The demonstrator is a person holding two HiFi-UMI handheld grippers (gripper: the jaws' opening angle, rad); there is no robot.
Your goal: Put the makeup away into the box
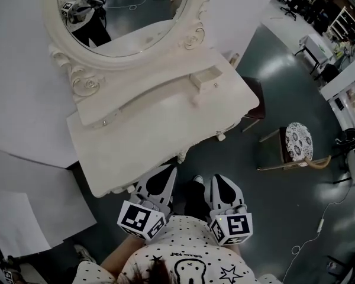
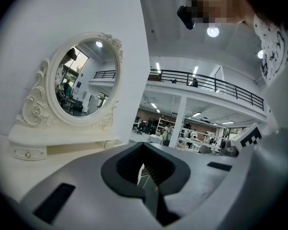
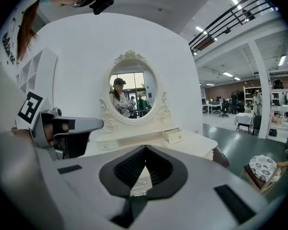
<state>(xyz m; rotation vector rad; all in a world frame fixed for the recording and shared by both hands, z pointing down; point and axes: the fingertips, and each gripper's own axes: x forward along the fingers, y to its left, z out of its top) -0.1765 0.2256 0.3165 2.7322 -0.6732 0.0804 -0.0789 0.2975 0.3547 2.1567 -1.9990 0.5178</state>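
A white vanity table with an oval mirror stands in front of me, and its small right drawer is pulled out. No makeup and no box show in any view. My left gripper hangs just off the table's near edge, shut and with nothing in it. To its right, over the floor, my right gripper is shut and likewise holds nothing. The left gripper view has its gripper facing the mirror. The right gripper view has its gripper facing the table and mirror.
A chair with a patterned cushion stands on the grey floor to the right. A dark seat is tucked at the table's right end. White wall panels stand behind and left of the table. A cable lies on the floor.
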